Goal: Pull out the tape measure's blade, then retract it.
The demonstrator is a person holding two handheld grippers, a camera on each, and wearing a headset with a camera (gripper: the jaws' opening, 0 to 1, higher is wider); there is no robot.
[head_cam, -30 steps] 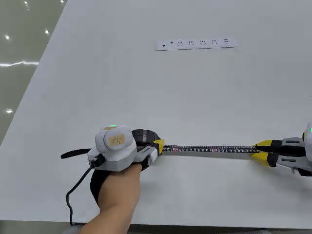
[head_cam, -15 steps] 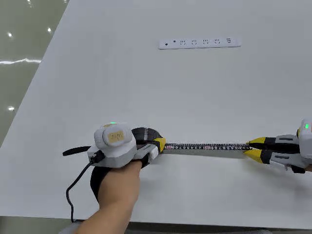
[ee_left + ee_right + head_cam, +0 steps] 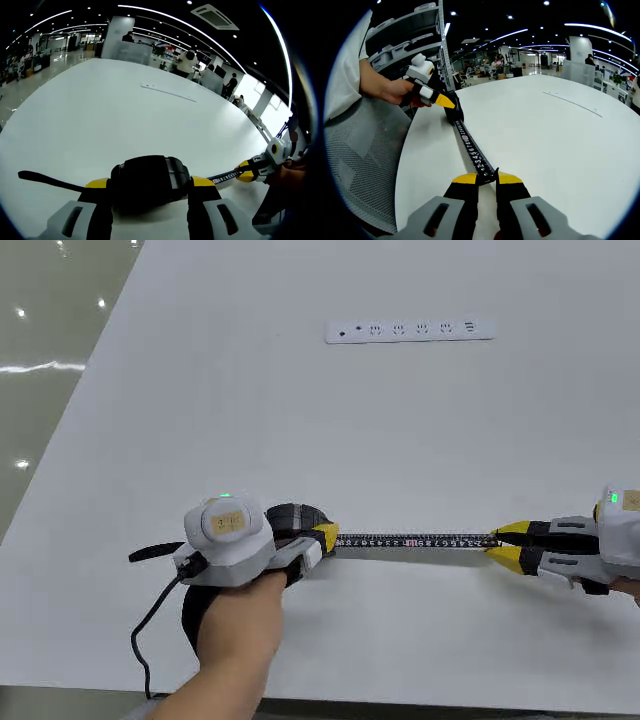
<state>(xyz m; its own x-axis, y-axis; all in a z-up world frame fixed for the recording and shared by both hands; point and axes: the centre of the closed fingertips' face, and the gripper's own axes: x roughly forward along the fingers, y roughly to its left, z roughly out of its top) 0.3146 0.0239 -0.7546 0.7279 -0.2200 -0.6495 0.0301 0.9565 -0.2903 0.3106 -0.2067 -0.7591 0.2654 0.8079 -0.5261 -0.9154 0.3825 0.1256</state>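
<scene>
White tabletop (image 3: 300, 420), lower frame: left gripper (image 3: 150, 184) jaws clamp black rounded tape-measure case (image 3: 297, 519); right gripper (image 3: 497, 543) jaws pinch dark numbered blade (image 3: 410, 539) end. Pinch slip risks blade snap-back.

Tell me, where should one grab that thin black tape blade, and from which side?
Grip the thin black tape blade at its free tip, coming end-on from the side away from its round black case. It stretches straight over the white table, so a pull along its length probably suits best; the right gripper is shut there.
</scene>
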